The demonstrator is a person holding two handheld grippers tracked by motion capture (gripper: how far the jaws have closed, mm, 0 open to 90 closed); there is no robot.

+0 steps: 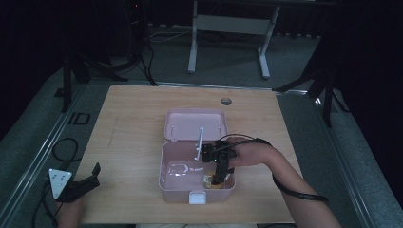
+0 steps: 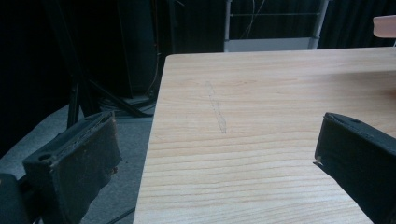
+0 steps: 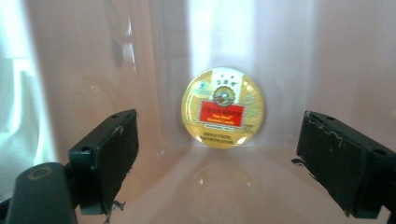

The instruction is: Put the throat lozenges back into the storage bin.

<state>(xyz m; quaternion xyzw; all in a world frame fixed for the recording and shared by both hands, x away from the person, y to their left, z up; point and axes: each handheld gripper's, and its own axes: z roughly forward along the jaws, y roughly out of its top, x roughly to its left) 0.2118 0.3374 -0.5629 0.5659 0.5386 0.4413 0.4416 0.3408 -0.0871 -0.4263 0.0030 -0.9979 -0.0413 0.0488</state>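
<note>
Left gripper (image 1: 88,183) — idle at the table's near left corner, jaws spread wide with nothing between them; in the left gripper view they frame bare table (image 2: 261,116). Risk here is slight: part of it sits close to the table edge, so a careless elbow could nudge it off.

Pink box (image 1: 164,183) — mid-table, lid (image 1: 196,124) thrown back and lying open behind it. A clear plastic wrapper (image 1: 179,168) lies on the floor of the box toward its left side. Should you sweep sideways, you may drag that wrapper along or catch it in a jaw.

Round gold tin (image 3: 222,108) — inside the box, at its right near corner, standing against or just beside the pink wall; the red label faces the right gripper view. Whether it leans on the wall or lies flat, I cannot tell.

Right gripper (image 3: 212,163) — lowered into the box, jaws open on either side of the tin and not touching it. Hazards as judged: the tin is smooth and curved, so closing off-centre may squirt it out along the wall; the corner leaves little room, so one jaw may strike the box side before the other reaches the tin — shifting the whole box; a shallow bite on the rim may let it drop on the lift.
</note>
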